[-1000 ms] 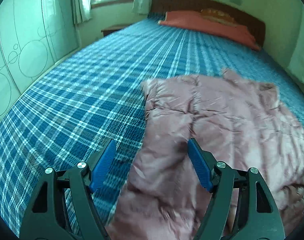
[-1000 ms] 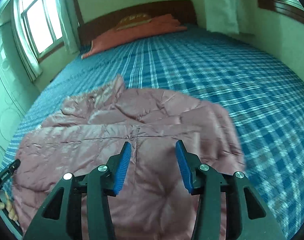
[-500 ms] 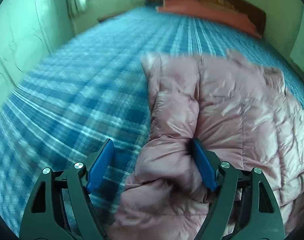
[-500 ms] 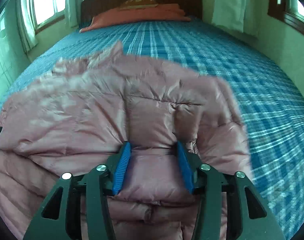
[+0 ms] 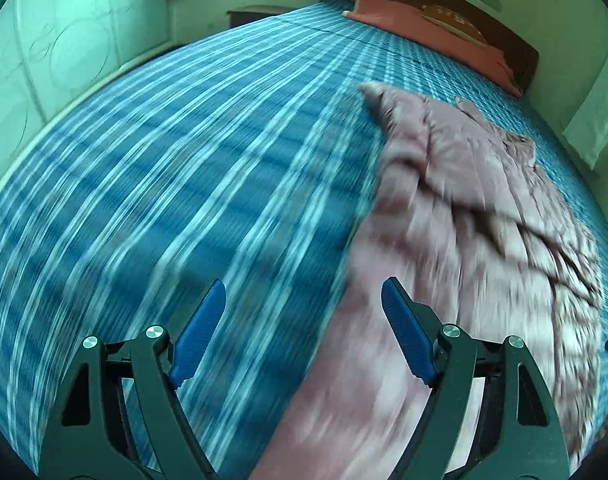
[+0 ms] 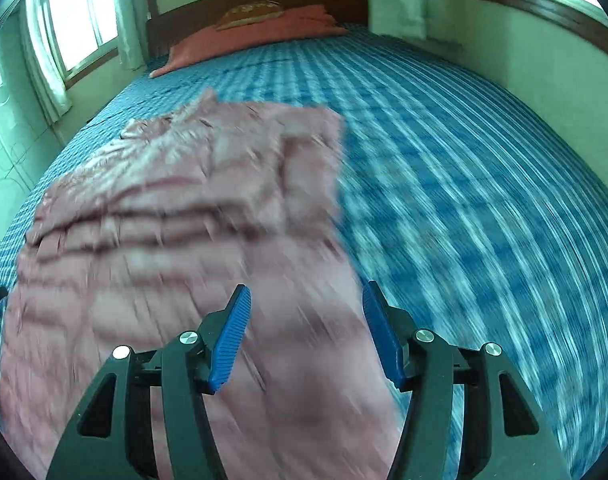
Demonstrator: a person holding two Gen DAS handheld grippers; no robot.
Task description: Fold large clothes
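Left wrist view: the left gripper [image 5: 304, 332] stands with jaws apart and nothing pinched, above the blue plaid bedspread [image 5: 164, 184]. The pink padded jacket [image 5: 464, 220] lies on the bed to its right, one panel folded over.

Right wrist view: the right gripper [image 6: 306, 332] has jaws opening over the jacket's near edge, pads clear of fabric. Judged step: between folds. Next move calls for re-gripping an edge.

A home bedroom: a wide bed [image 6: 444, 128] under a blue plaid sheet fills the view, with a dark wooden headboard [image 6: 208, 12] and red pillow [image 6: 264, 32] at twelve o'clock and a curtained window [image 6: 80, 32] at ten.
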